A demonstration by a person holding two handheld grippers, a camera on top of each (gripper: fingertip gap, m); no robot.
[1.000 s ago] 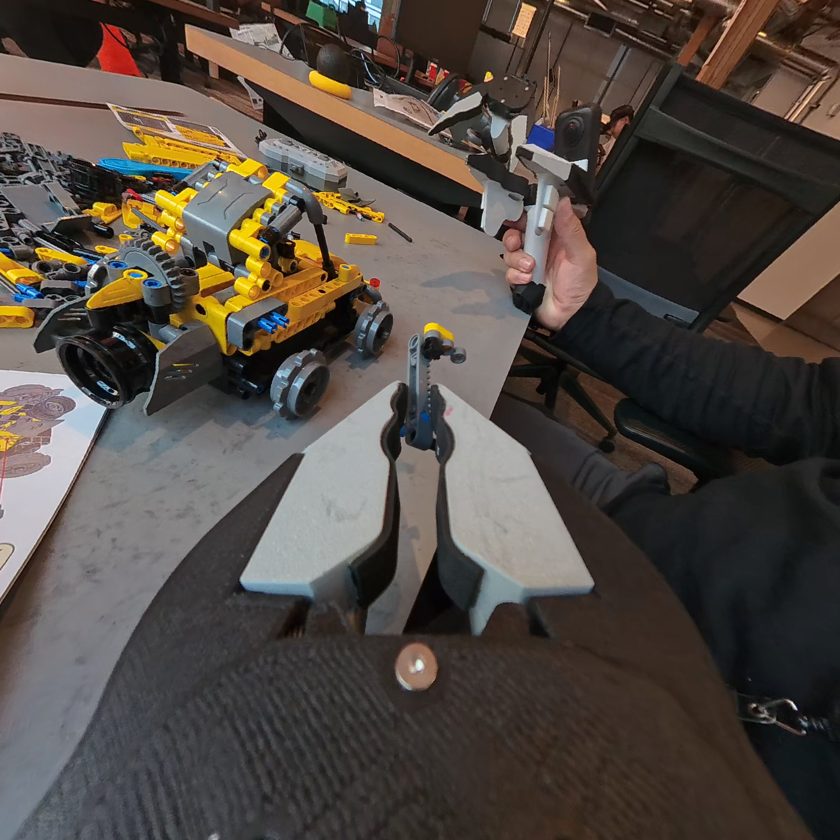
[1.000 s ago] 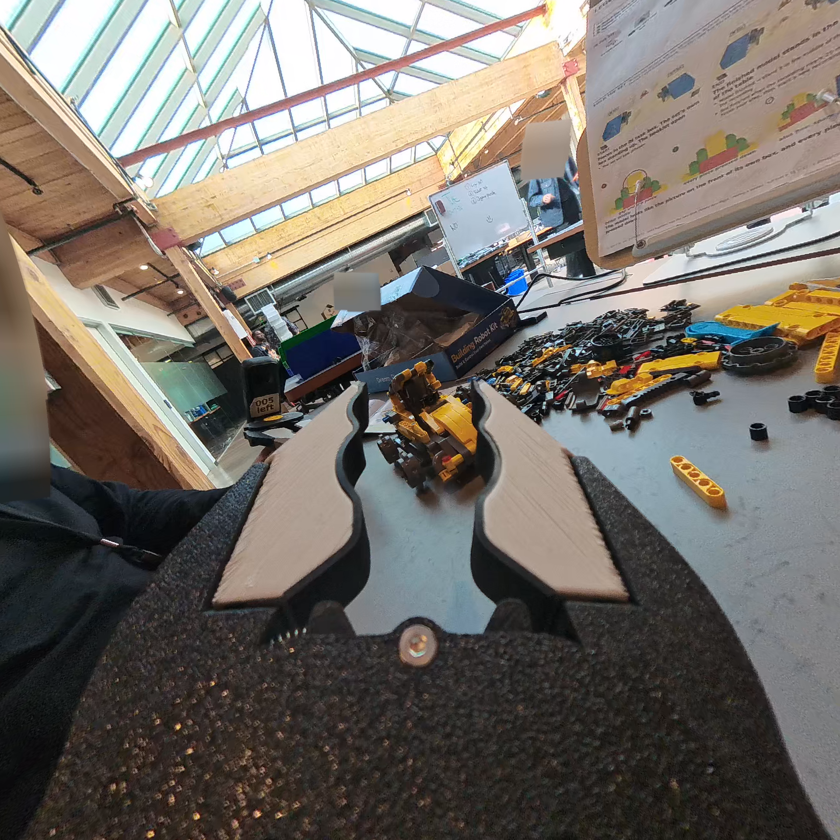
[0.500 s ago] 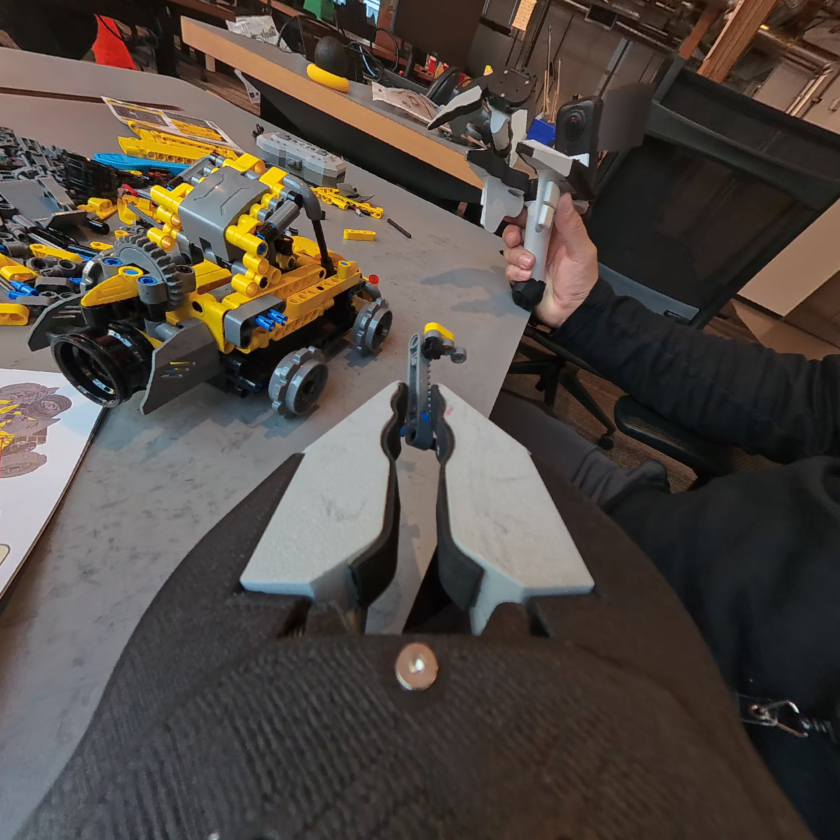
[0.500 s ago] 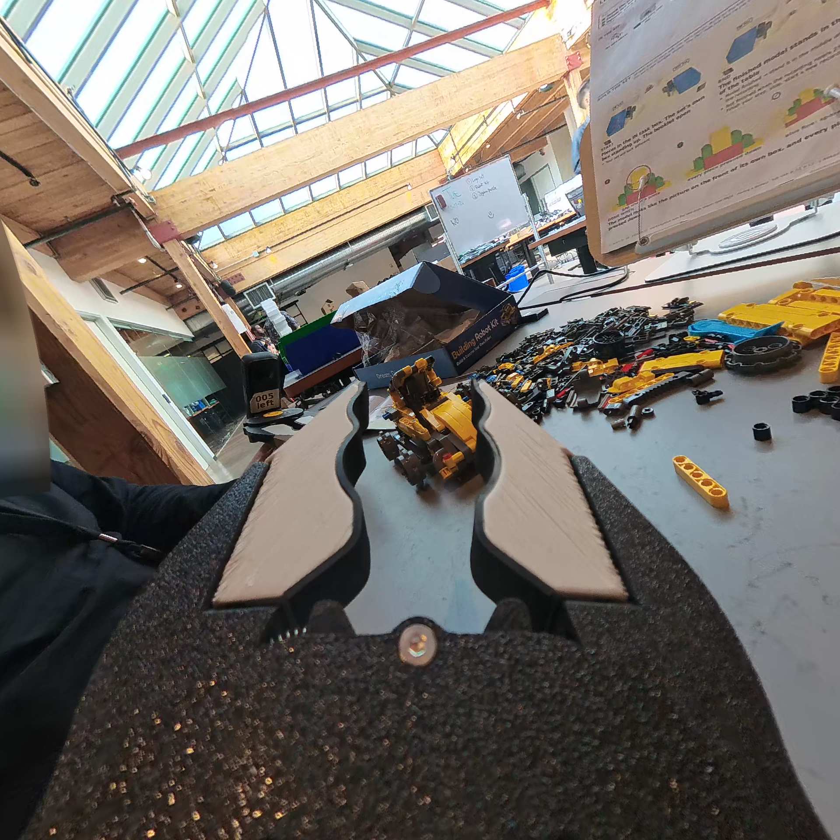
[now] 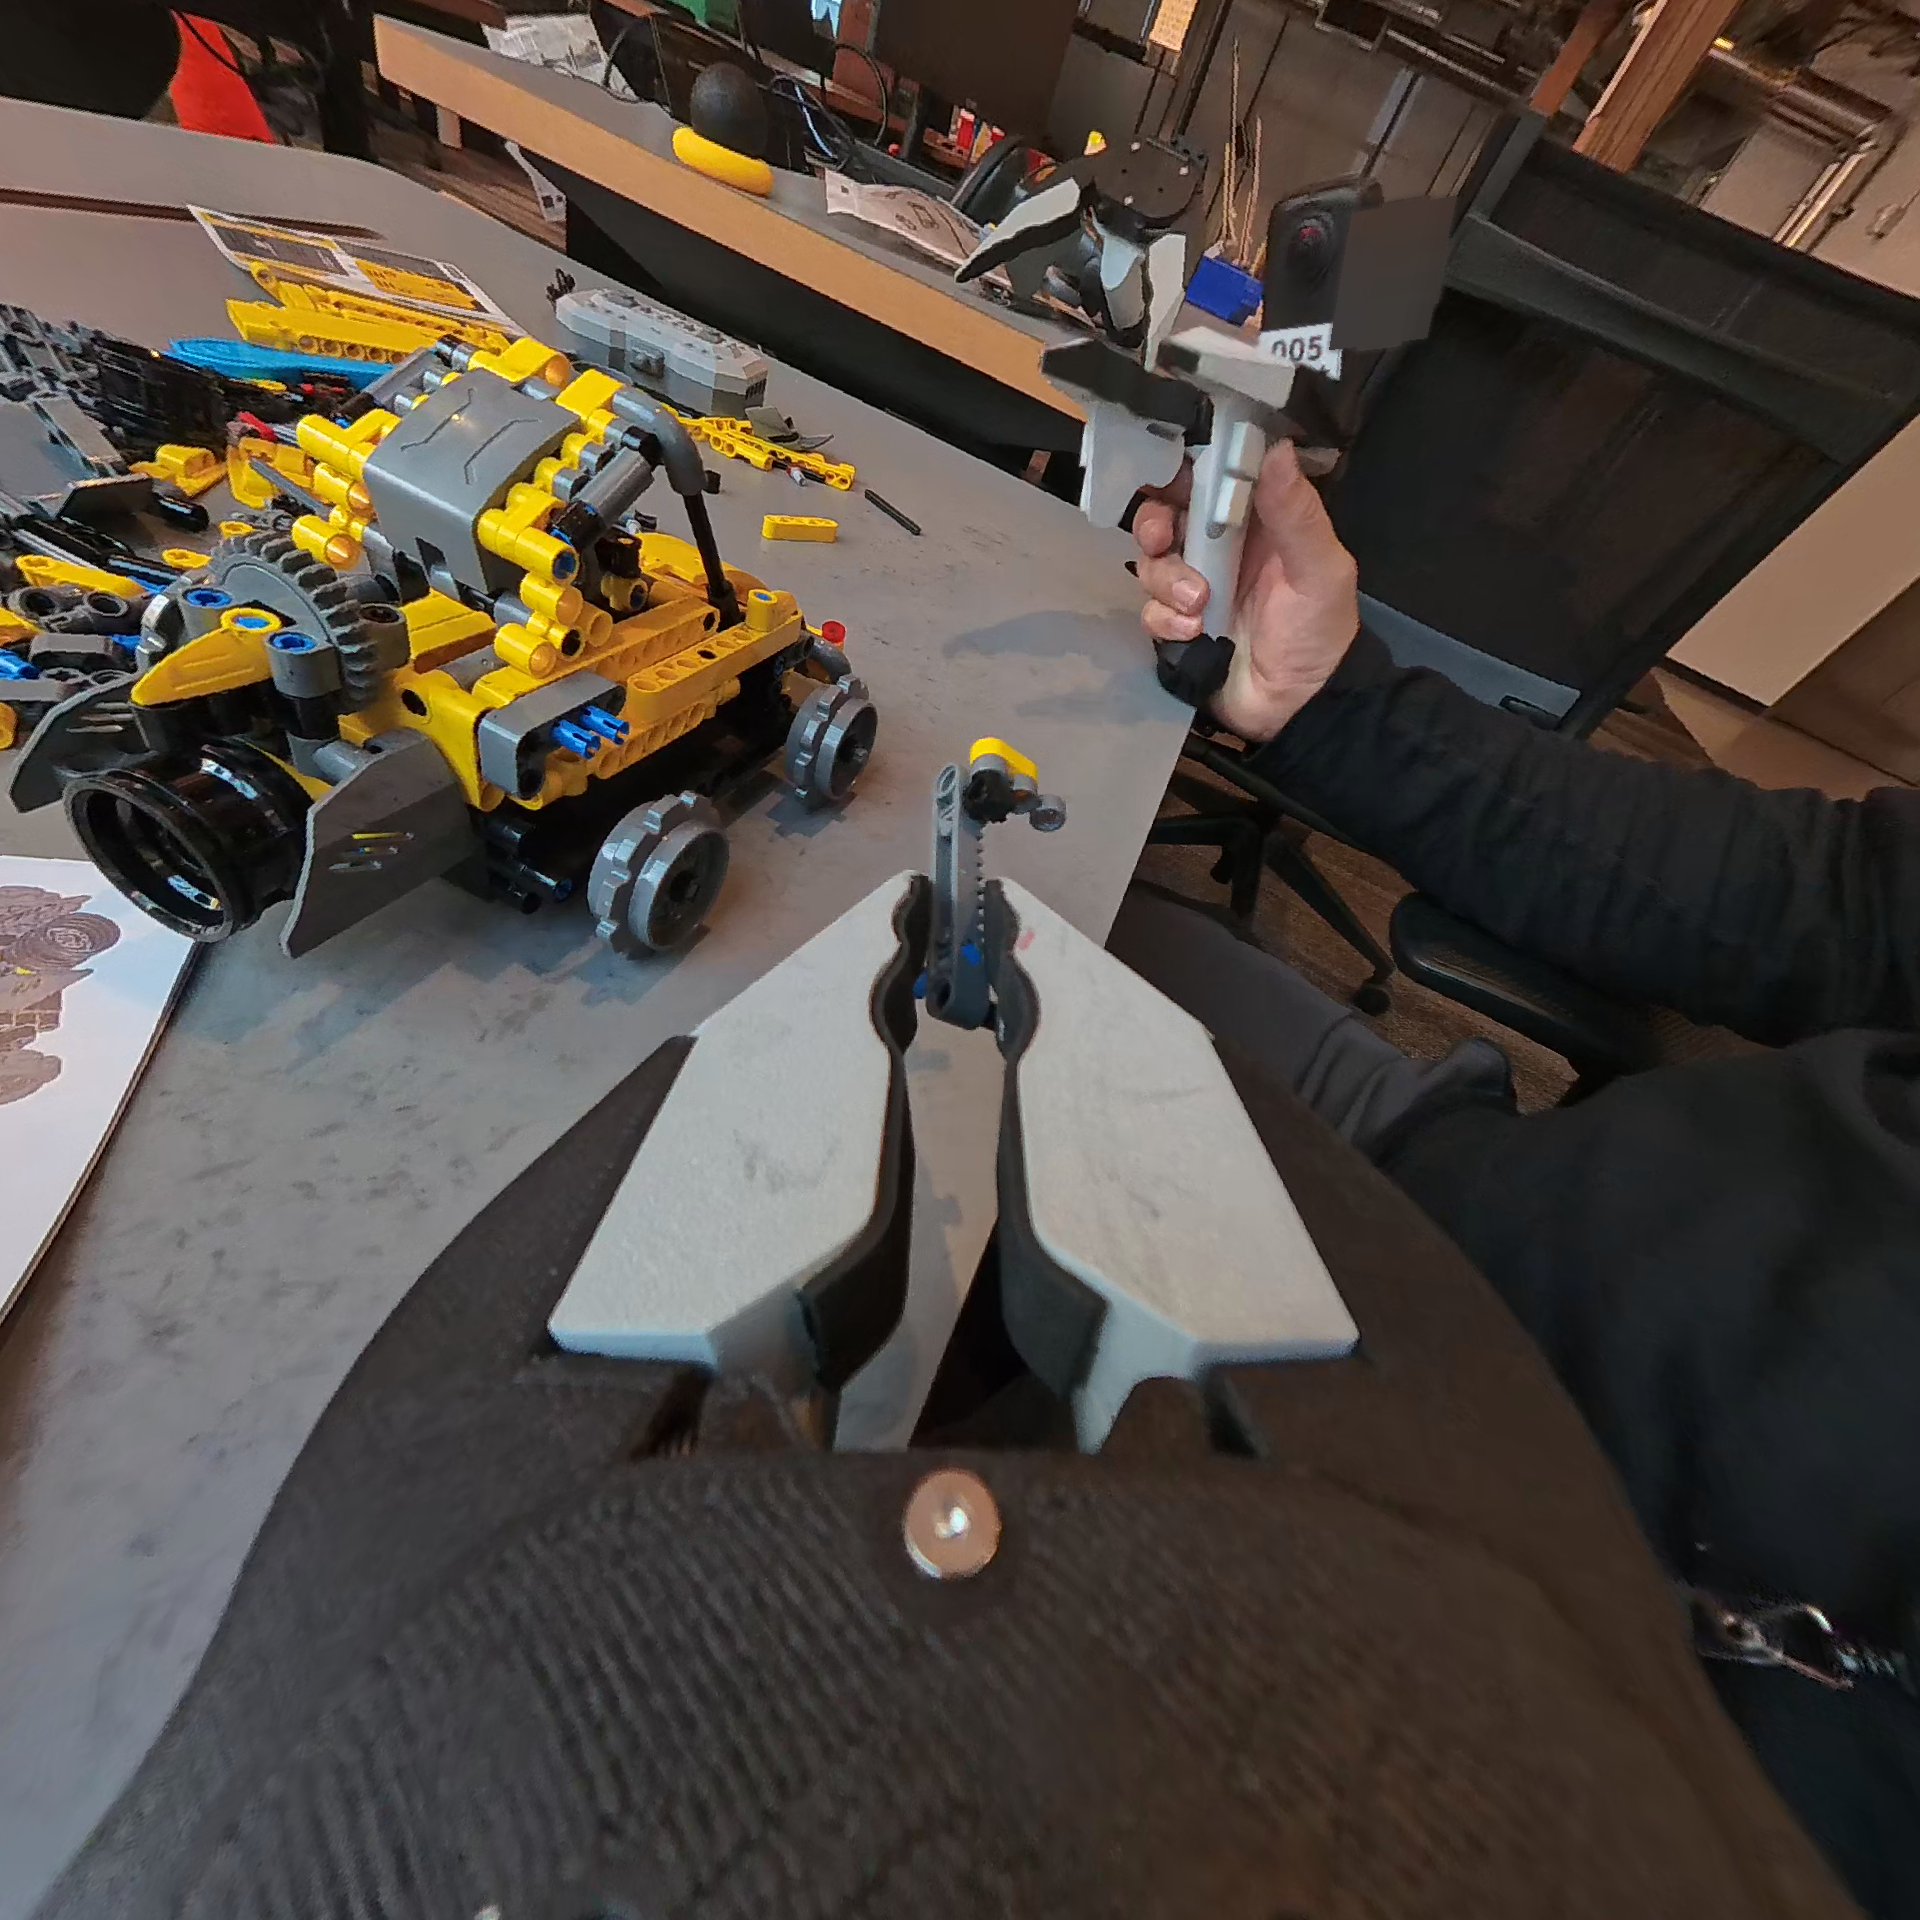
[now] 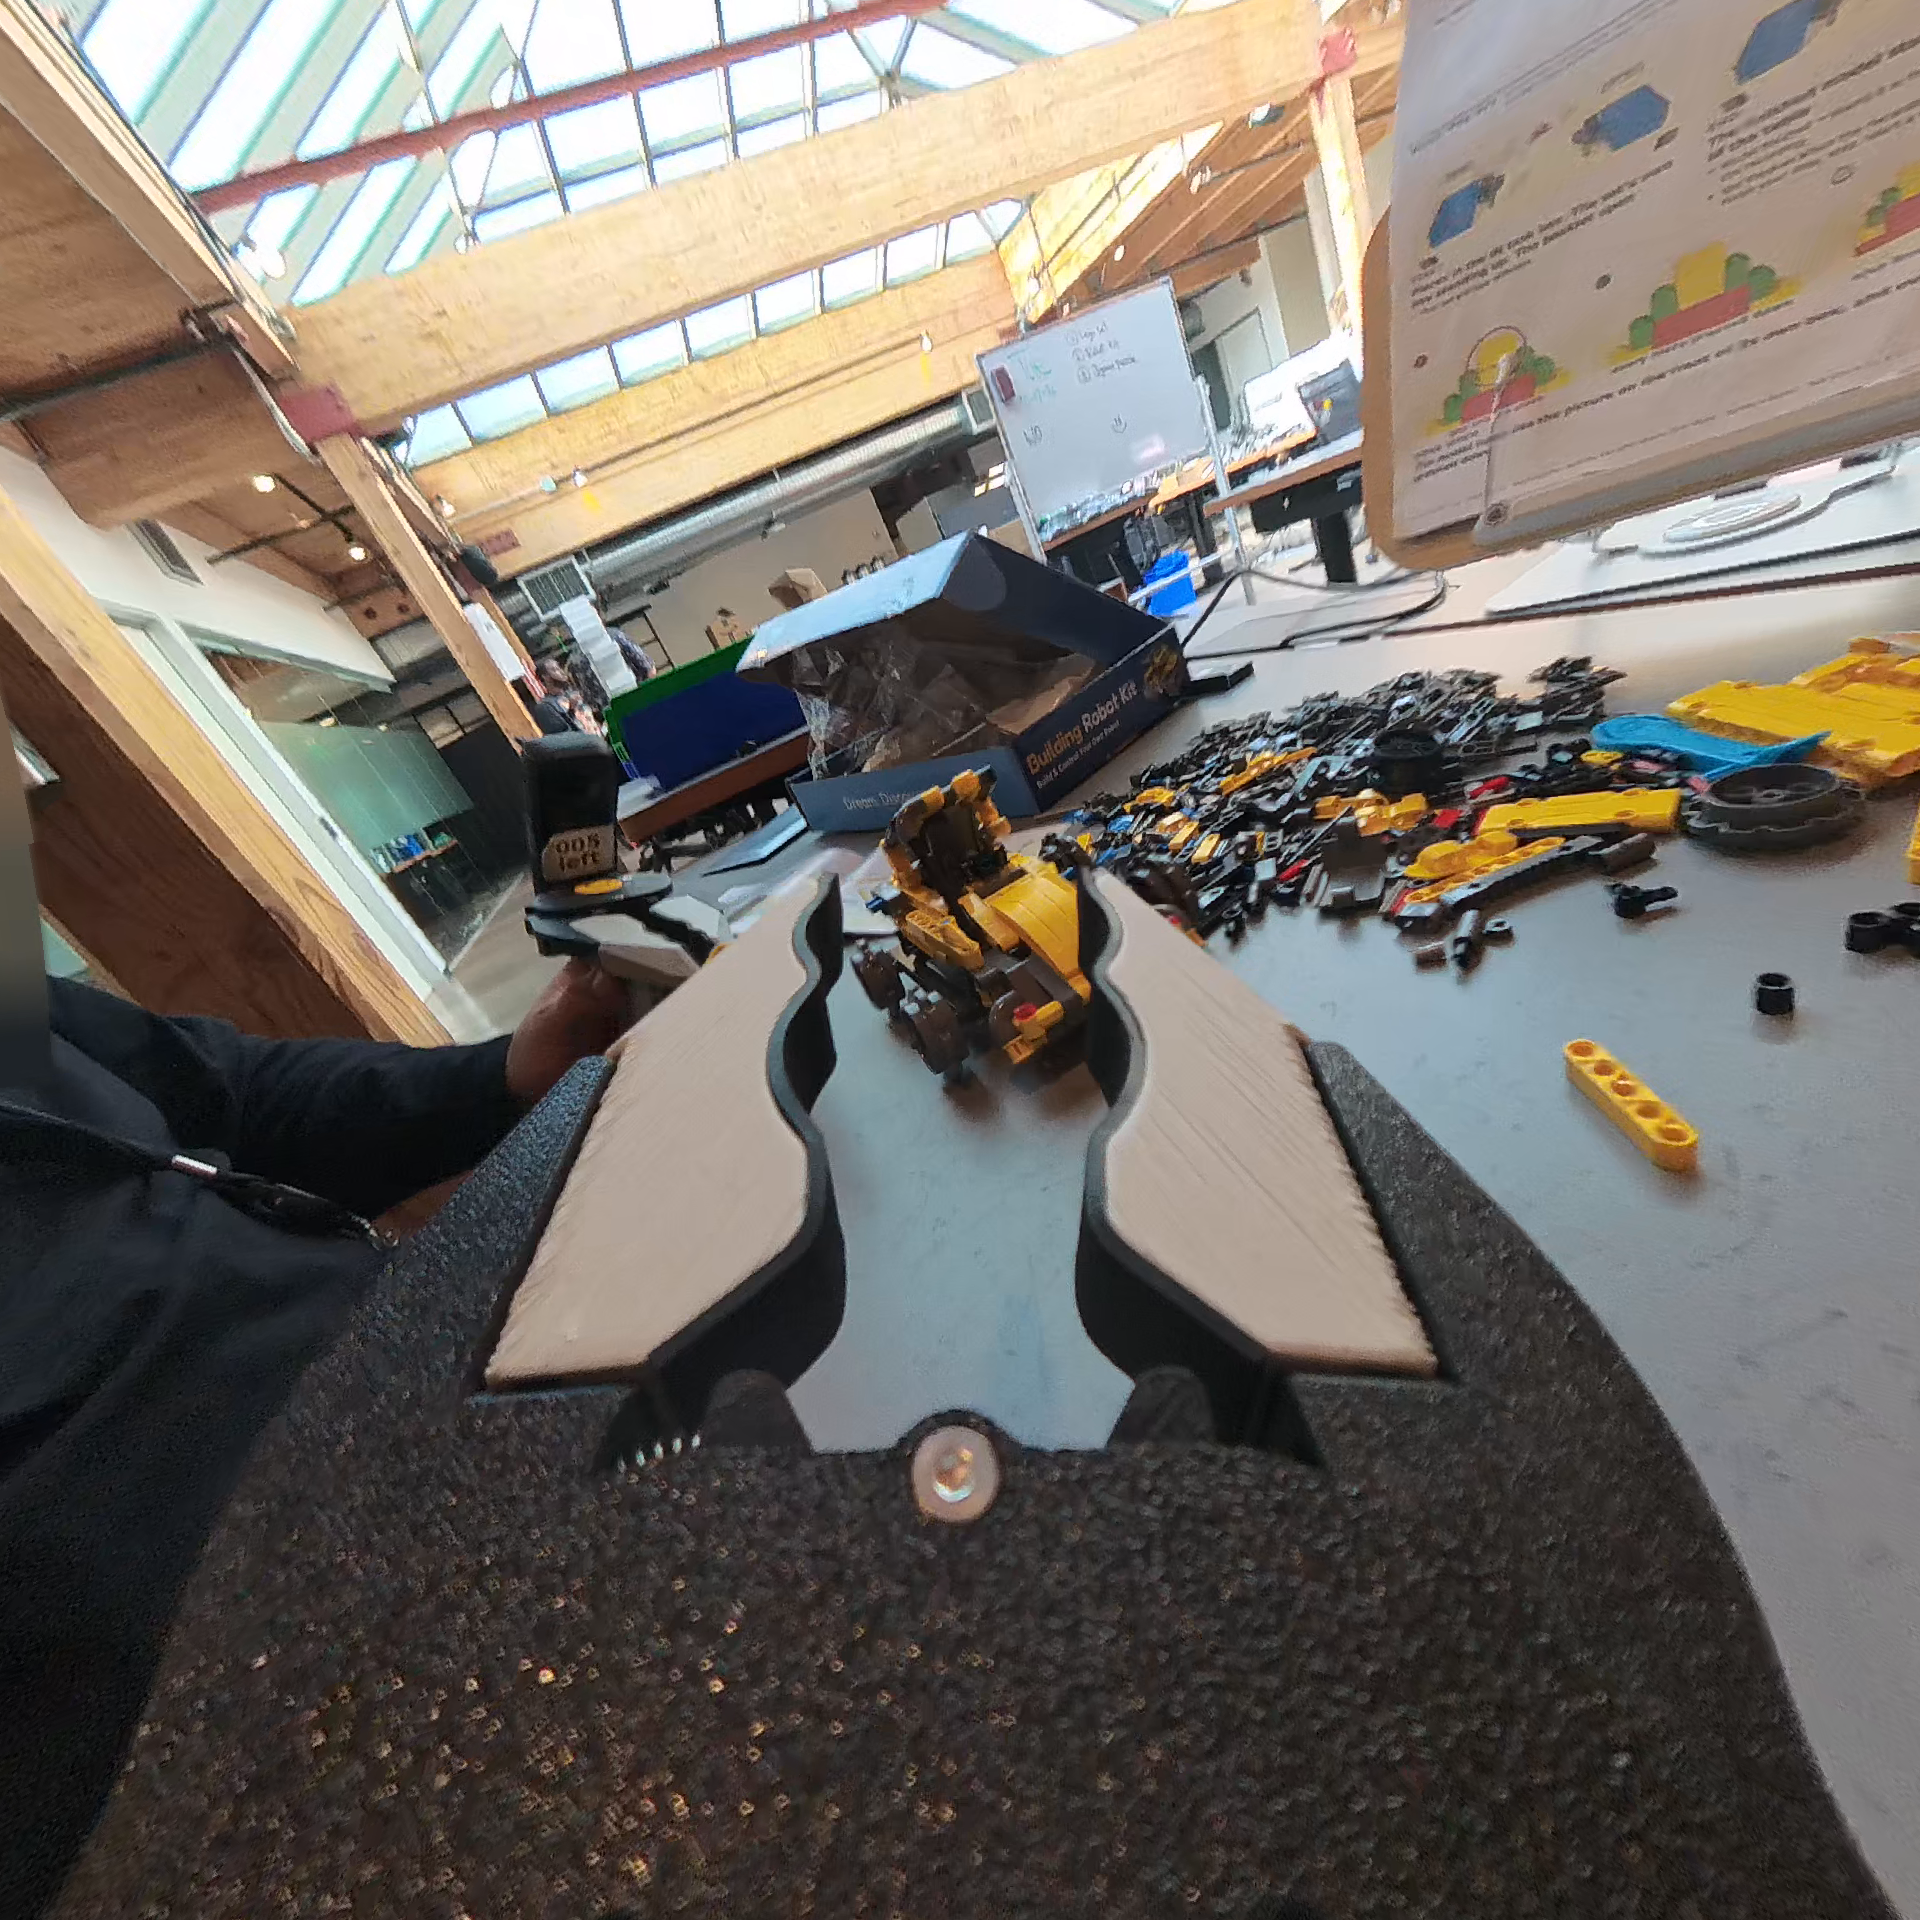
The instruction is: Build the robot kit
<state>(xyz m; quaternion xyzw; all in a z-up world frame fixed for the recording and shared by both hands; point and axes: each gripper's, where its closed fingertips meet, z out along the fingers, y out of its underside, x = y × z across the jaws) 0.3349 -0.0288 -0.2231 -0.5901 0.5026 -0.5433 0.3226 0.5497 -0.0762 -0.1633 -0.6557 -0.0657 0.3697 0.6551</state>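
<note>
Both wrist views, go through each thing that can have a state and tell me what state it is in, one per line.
Left hand-held gripper: shut on the grey beam piece.
Grey beam piece: clamped upright, yellow cap on top.
Right hand-held gripper: open, empty.
Yellow vehicle model: standing on its wheels on the grey table.
Blue box: lid open.

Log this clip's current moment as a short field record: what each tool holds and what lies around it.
left tool: shut on a small grey beam assembly with a yellow tip, held above the grey table
right tool: open, empty, aimed at the yellow brick vehicle
near right tool: loose yellow beam
far side: pile of loose parts, open blue box
</note>
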